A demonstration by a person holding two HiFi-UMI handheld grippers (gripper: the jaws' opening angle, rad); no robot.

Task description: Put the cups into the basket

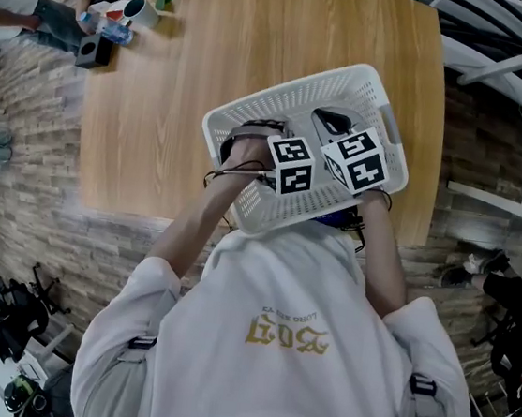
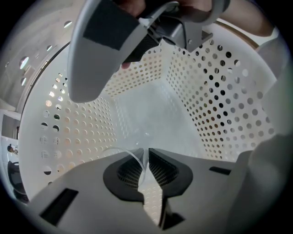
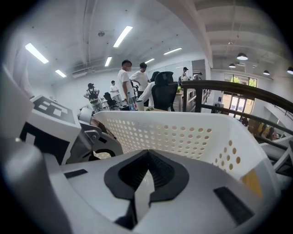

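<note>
Left gripper (image 2: 147, 161) jaws nearly closed, pinching the thin clear rim of a cup (image 2: 130, 156) that curves off to their left, inside the basket (image 2: 219, 91); right gripper (image 3: 145, 160) jaws pinched narrow on the basket's near wall; other cups (image 1: 139, 12) well beyond both jaws, at the table (image 1: 261, 52) corner.

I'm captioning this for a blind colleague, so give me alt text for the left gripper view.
The left gripper pinches the thin curved rim of what looks like a clear cup, low inside the white perforated basket.

A wooden table (image 1: 261, 52) stands on stone-patterned floor (image 1: 29, 174). Strip lights (image 3: 121, 35) (all lit) cross the white ceiling (image 3: 151, 23).
</note>
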